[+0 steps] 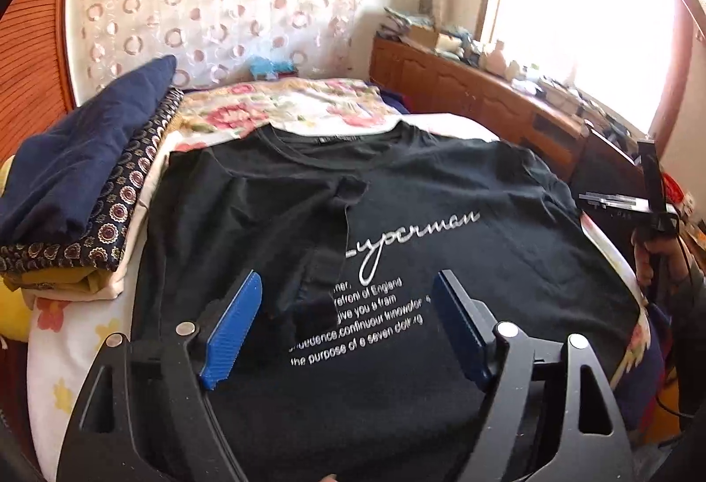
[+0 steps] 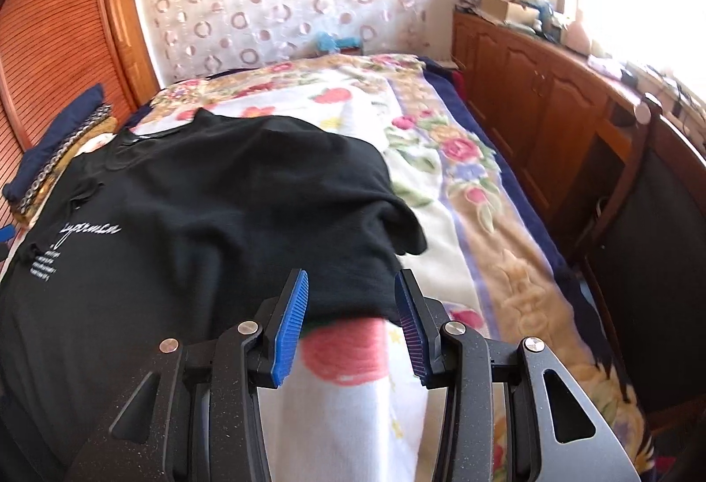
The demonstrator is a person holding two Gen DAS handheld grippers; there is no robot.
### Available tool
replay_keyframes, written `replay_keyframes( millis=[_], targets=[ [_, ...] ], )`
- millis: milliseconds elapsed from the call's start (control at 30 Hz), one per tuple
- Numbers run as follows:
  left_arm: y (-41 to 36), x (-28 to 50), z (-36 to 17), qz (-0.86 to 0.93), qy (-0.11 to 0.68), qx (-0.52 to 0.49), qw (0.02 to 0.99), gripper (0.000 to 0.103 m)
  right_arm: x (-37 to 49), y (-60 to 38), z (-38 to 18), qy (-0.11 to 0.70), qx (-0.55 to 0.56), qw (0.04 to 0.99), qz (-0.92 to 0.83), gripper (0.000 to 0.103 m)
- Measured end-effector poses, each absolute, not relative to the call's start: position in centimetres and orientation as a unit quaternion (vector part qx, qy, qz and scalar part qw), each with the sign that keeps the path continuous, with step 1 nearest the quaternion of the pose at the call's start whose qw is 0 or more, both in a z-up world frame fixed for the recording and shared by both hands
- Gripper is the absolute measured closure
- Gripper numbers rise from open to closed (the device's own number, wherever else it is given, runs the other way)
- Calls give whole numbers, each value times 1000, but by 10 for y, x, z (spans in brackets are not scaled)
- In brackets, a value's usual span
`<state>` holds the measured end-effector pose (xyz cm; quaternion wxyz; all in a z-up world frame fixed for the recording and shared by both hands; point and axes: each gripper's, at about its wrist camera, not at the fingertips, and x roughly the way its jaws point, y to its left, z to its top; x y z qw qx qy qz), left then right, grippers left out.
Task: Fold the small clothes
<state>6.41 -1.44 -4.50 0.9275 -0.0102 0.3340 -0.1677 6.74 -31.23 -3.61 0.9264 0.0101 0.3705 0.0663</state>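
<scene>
left gripper [image 1: 348,296]: jaws spread wide, nothing clamped; blue pads clear of the cloth, hanging over the shirt front
right gripper [image 2: 351,296]: jaws partly apart, nothing pinched; the shirt's right edge lies between and just ahead of the fingertips, pads not pressing on it
black T-shirt [image 1: 441,182]: spread flat on the bed, collar on the far side, white script and print lines between and just beyond the left fingers; left sleeve folded inward over the chest, lying ahead of the left-hand finger
right sleeve [image 2: 397,226]: bunched and hanging off the shirt's side, just beyond the right-hand fingertip
floral blanket [image 2: 463,182]: under the shirt, bare to the right of the right gripper and directly below its jaws
folded stack [image 1: 88,190]: navy piece on top of patterned cloth, well left of the left fingers, near the shirt's edge
wooden cabinet [image 2: 551,93]: along the bed's right side, cluttered top, well apart from the fingers
person's hand [image 1: 657,252]: at the far right of the left wrist view, on a black handle
obstruction: none between either gripper and the shirt
</scene>
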Motion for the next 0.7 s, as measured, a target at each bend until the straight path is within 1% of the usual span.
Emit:
replay_keyframes(
  millis=[233,533,600,667,700],
  targets=[
    [-31,64,-39,-161,295,-26,941,23,88,-320,-39,391,48,917,62,60],
    [-56,80,-34,-167,272,-29,947,23,103,-327,-41,401,56,910,87,61],
    [-60,84,-34,-165,266,-25,949,23,106,-329,-41,402,58,908,101,65],
    [-64,86,-34,-162,260,-18,952,23,107,-330,-42,403,58,906,112,76],
    [-66,86,-34,-163,258,-15,952,23,107,-329,-41,403,54,906,118,77]
  ],
)
